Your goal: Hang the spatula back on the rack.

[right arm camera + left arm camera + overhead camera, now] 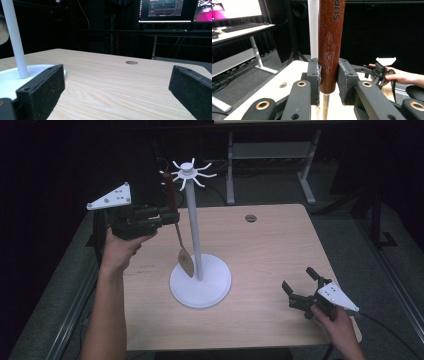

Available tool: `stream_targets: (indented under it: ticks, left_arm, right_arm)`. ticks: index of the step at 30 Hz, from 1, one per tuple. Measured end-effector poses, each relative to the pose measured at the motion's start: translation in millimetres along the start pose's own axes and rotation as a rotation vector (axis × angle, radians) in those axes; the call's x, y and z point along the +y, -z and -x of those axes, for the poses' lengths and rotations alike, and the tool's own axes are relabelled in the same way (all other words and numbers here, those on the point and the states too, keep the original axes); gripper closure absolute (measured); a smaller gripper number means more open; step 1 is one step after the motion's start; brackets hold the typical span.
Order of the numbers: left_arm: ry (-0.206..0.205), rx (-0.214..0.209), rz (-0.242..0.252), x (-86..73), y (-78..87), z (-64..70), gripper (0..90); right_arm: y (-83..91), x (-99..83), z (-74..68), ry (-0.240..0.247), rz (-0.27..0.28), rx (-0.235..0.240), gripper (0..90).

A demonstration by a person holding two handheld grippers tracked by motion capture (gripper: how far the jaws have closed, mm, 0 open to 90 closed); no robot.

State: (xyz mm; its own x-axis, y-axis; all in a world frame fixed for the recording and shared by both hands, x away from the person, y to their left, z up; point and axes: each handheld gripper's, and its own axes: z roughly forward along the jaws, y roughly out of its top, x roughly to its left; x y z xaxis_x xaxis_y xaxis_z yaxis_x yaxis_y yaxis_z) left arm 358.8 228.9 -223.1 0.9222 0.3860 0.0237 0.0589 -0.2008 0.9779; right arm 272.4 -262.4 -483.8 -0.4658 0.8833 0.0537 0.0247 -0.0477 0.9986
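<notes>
My left gripper (167, 216) fingers clamp the spatula (176, 227) handle upright beside the rack (195, 235) pole; right gripper (300, 287) fingers gape, idle over the worktop (270, 250). Risk: blade snags the pole, twisting my hold.

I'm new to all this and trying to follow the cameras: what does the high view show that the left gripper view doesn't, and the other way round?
High view alone: the rack's hooked crown, its round base, and the spatula's wooden blade hanging beside the pole.

Left gripper view alone: the left tongs closed on the spatula's brown handle, printed letters on it, and a desk with keyboard.

Both: the white pole, the wooden table, the right tongs, open.
</notes>
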Motion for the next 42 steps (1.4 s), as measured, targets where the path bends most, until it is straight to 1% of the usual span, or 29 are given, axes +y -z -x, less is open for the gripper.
stream_targets:
  ticks: [7,11,16,19,22,25,30,31,32,34,35,37,39,40,42]
  left_arm:
    - [0.007,0.002,-0.011,-1.6,-5.2,-0.2,73.2]
    - [0.006,0.002,-0.012,-1.9,-4.1,0.4,72.8]
    - [0.013,0.011,-0.026,-2.8,1.0,3.2,70.7]
    - [0.017,0.021,-0.034,-4.3,5.7,4.1,67.6]
    - [0.029,0.031,-0.05,-6.1,11.0,4.3,63.9]
    - [0.048,0.047,-0.073,-8.3,16.1,5.8,60.0]
    - [0.06,0.086,-0.116,-15.0,26.4,5.2,53.6]
    - [0.06,0.086,-0.116,-15.0,26.4,5.2,52.5]
    - [0.073,0.101,-0.127,-19.2,30.4,5.2,50.9]
    - [0.079,0.114,-0.137,-23.1,33.5,5.0,48.9]
    - [0.079,0.114,-0.137,-23.1,33.5,5.0,48.1]
    - [0.101,0.136,-0.163,-30.7,39.6,4.6,46.9]
    - [0.107,0.143,-0.172,-33.3,41.5,4.4,45.9]
    - [0.122,0.157,-0.188,-38.8,45.1,4.1,45.3]
    - [0.138,0.17,-0.2,-44.8,48.5,3.9,44.6]
  right_arm:
    - [0.0,0.0,-0.1,0.003,0.0,0.0,0.0]
    - [0.0,0.0,-0.2,0.004,0.0,0.0,0.0]
    - [-0.1,0.0,-0.3,0.007,0.0,0.0,0.1]
    - [-0.1,0.0,-0.3,0.007,0.0,-0.001,0.0]
    - [0.0,0.0,-0.2,0.005,0.0,-0.001,0.0]
    - [0.0,0.0,-0.3,0.005,-0.001,-0.001,0.0]
    - [0.0,0.0,-0.3,0.006,-0.001,-0.001,0.0]
    - [0.0,0.0,-0.3,0.007,0.0,-0.001,0.0]
    - [0.0,0.0,-0.2,0.007,0.0,-0.001,0.0]
    - [0.0,0.0,-0.2,0.005,-0.001,-0.001,0.0]
    - [0.0,0.0,-0.3,0.005,-0.001,-0.001,0.0]
    - [0.0,0.0,-0.3,0.007,-0.001,-0.001,0.0]
    - [0.0,0.0,-0.3,0.006,-0.001,-0.001,0.0]
    - [0.0,0.0,-0.3,0.007,0.0,-0.001,0.0]
    - [0.0,0.0,-0.3,0.006,-0.001,-0.001,0.0]
